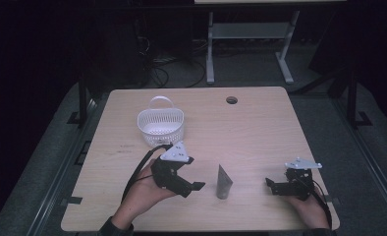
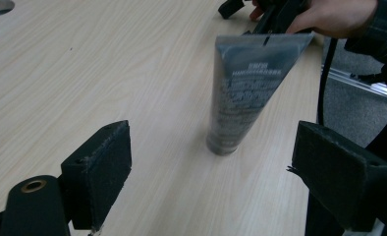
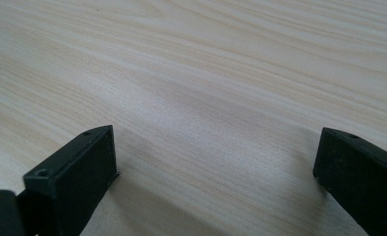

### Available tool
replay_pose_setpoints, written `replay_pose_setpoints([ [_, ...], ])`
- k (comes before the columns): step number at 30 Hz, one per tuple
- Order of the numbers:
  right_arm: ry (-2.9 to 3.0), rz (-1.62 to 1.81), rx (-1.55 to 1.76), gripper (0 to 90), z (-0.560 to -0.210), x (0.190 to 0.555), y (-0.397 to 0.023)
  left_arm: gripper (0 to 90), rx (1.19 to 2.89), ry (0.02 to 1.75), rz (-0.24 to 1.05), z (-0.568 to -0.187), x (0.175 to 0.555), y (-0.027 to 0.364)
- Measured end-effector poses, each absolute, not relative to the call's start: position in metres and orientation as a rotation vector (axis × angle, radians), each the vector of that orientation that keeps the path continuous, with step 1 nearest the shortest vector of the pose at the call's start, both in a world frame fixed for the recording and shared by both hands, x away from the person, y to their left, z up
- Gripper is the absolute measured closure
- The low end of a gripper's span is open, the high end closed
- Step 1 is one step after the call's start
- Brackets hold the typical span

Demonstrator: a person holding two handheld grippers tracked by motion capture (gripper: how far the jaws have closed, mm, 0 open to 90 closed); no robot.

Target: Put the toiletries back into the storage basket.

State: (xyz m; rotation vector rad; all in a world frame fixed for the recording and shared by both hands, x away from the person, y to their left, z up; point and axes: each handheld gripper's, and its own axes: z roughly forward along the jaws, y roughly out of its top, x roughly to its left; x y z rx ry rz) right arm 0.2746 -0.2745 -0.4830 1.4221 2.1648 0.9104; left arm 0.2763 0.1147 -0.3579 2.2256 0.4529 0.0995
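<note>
Left gripper view shows the grey tube (image 2: 243, 91) standing upright on its cap, flat crimped end up, just ahead of my left gripper (image 2: 211, 172) and a little toward its right jaw. The jaws of this gripper are spread wide, with nothing between them, and the tube is not yet inside the gap. In the high view the tube (image 1: 224, 182) stands on the wooden table (image 1: 260, 123) near the front edge, between my left gripper (image 1: 194, 184) and my right gripper (image 1: 271, 184), which is farther from it. The right gripper (image 3: 216, 167) also has its jaws wide apart, over bare wood only. I judge the step in hand is the approach for grasping the tube with the left gripper. The next move asks me to go forward until the jaws are on both sides of the body, then close gently, because a tube standing like this tips easily. The white basket (image 1: 160, 126) waits behind, well apart, empty as far as I can see.
</note>
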Motion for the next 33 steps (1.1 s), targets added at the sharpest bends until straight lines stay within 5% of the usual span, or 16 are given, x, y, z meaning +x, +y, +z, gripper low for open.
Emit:
replay_pose_setpoints([
  [33, 2.162, 0.91, 1.425, 1.9, -0.483, 0.275, -0.275, 13.2, 2.236, 0.405, 0.073, -0.359, 0.274, 0.037],
])
